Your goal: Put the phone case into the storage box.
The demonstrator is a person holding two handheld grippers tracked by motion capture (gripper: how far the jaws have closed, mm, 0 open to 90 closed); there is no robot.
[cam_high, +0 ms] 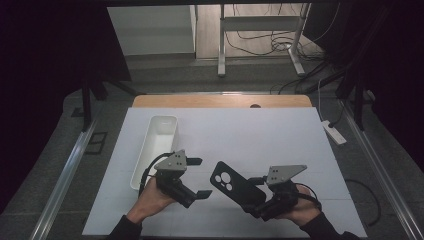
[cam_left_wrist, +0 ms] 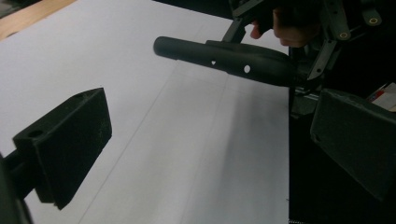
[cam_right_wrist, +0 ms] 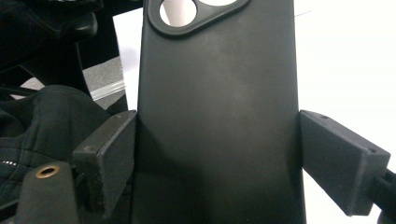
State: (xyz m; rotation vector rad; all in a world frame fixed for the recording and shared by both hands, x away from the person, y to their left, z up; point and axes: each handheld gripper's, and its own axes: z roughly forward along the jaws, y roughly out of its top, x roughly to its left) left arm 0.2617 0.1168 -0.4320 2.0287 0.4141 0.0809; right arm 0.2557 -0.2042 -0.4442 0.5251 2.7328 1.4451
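Here, a white sheet [cam_high: 280, 135] covers the table; relative to it, the white bin [cam_high: 156, 147] lies left. The right gripper [cam_high: 257, 200] clamps a black phone case [cam_high: 232, 185] above the sheet's near part. The left gripper [cam_high: 197, 177] gapes empty beside it.

Surface finishes under my tongs

My black matt rubbery phone case [cam_right_wrist: 217, 116] looks smooth; the long white plastic tray [cam_high: 156, 145] is faintly glossy; the white paper table cover [cam_high: 280, 135] is matt.

Lab setup: dark curtains [cam_high: 45, 75], floor cables [cam_high: 260, 42] (paper-covered table [cam_high: 280, 135]).
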